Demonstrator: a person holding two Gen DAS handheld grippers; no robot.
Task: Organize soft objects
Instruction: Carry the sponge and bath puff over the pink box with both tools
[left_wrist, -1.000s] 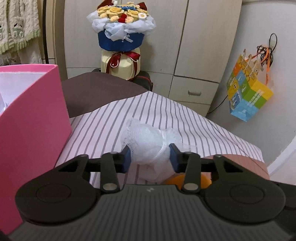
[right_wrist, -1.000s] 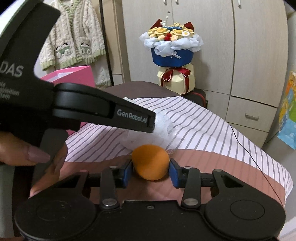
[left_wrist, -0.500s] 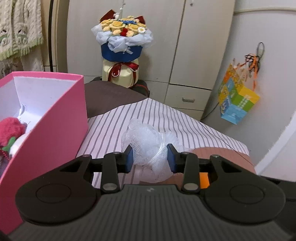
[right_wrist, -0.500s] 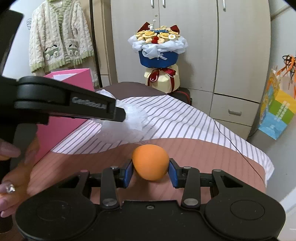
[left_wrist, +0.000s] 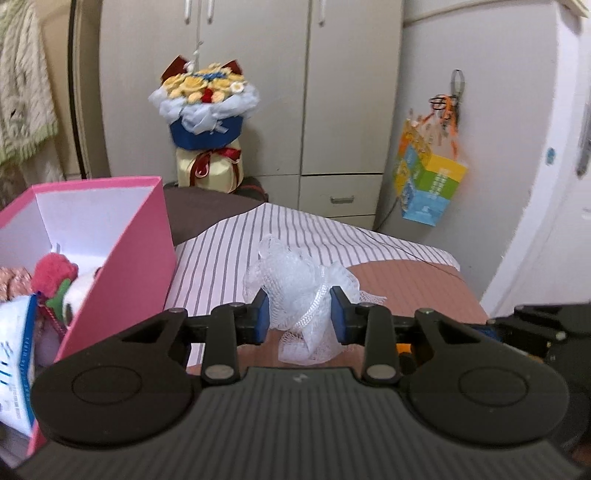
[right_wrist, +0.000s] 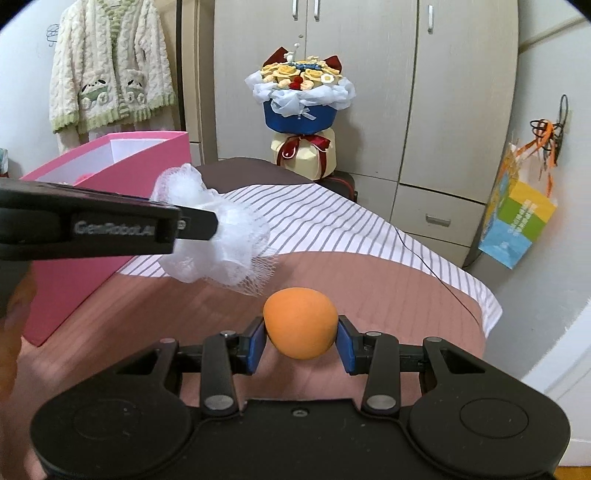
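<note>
left gripper (left_wrist: 298, 314) clamped on white mesh pouf (left_wrist: 295, 295), held in the air just right of the open pink box (left_wrist: 122, 258). right gripper (right_wrist: 300, 339) clamped on orange ball (right_wrist: 300, 328), above the bed (right_wrist: 369, 288).

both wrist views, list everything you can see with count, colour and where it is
mesh bath puff: 1, white, clamped in the left gripper, off the bed
ball: 1, orange, clamped in the right gripper
box: 1, pink, open, on the bed's left side, plush items inside
bed cover: 1, striped and brown
bouquet: 1, blue wrap, by the wardrobe
cardigan: 1, cream and green, hanging
paper bag: 1, multicoloured, on a wall hook
left gripper: 1, black
right gripper: 1, black
</note>
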